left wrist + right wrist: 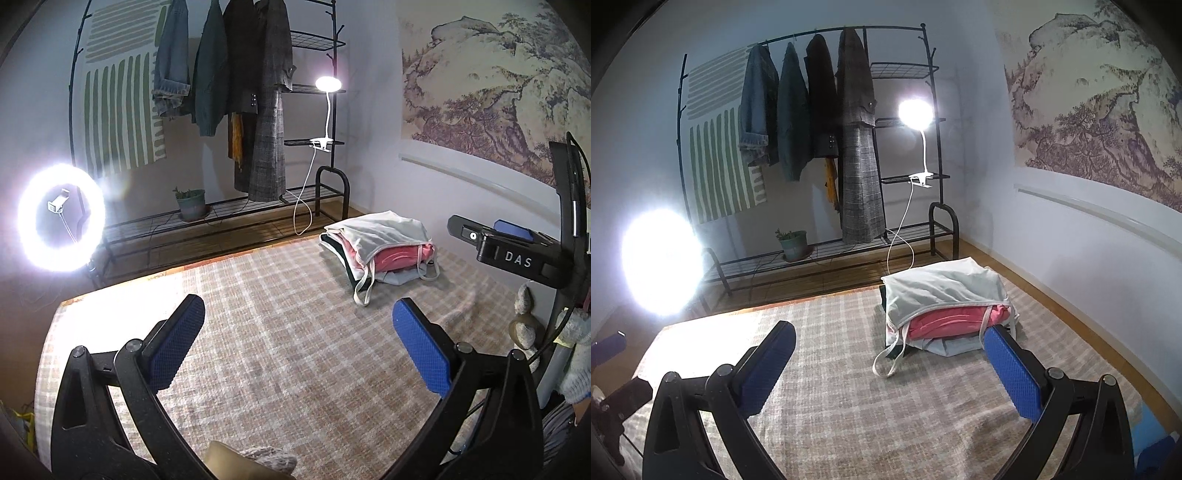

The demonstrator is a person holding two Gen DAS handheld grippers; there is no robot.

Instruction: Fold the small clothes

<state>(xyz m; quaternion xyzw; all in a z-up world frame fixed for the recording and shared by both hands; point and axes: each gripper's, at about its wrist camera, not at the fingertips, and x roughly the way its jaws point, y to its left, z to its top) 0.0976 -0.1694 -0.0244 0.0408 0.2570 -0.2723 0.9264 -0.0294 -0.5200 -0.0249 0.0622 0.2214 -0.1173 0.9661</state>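
A stack of folded small clothes (pixel 384 247), white on top, pink and grey below, lies at the far right of the checked cloth surface (pixel 280 295). Straps hang off its near side. My left gripper (pixel 299 314) is open and empty above the cloth, well short of the stack. The right gripper's body shows in the left wrist view (pixel 517 254) at the right edge. In the right wrist view the stack (pixel 945 299) is close ahead, and my right gripper (pixel 890 343) is open and empty, its right fingertip (pixel 997 339) just in front of the stack.
A black clothes rack (pixel 864 147) with hanging coats stands behind the surface, with a potted plant (pixel 793 243) and a clip lamp (pixel 916 114) on it. A bright ring light (pixel 61 218) stands at the left. A wall with a landscape mural (pixel 498 81) runs along the right.
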